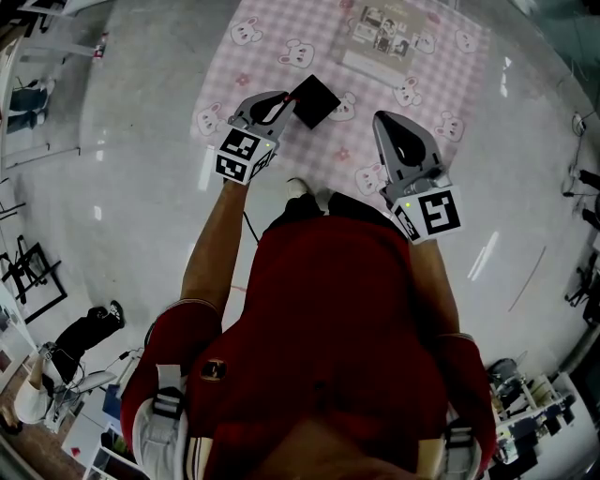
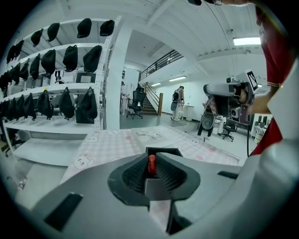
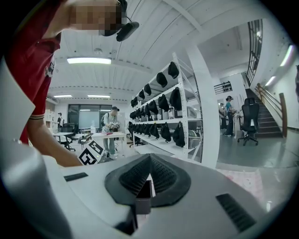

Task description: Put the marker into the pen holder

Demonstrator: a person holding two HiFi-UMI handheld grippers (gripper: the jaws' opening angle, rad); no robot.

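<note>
Far left in the left gripper view: white shelving (image 2: 42,128) hung with rows of black bags (image 2: 86,105). On the left side of the head view, the left tongs (image 1: 278,106), out over a pink checked cloth (image 1: 309,28) printed with rabbits, clamped on a red marker (image 2: 152,164). Only the marker's red end on show, upright between the ribbed pads (image 2: 134,175), right in front of the near rim of the pen holder (image 1: 314,100). The pen holder itself: black, square, open-topped, standing left of the cloth's middle, about halfway between its near and far edges, with the tips of the left tongs just at its left side. Toward the cloth's far right corner, a printed sheet (image 1: 380,37) lying flat. Lower in the head view, a red shirt (image 1: 347,309) and bare forearms (image 1: 211,248). On the right, the right tongs (image 3: 148,170), over the near right part of the cloth and well apart from the pen holder, pressed together with nothing between them. Beyond them in the right gripper view, more shelving with black bags, and a staircase (image 3: 271,116) at the far right.
</note>
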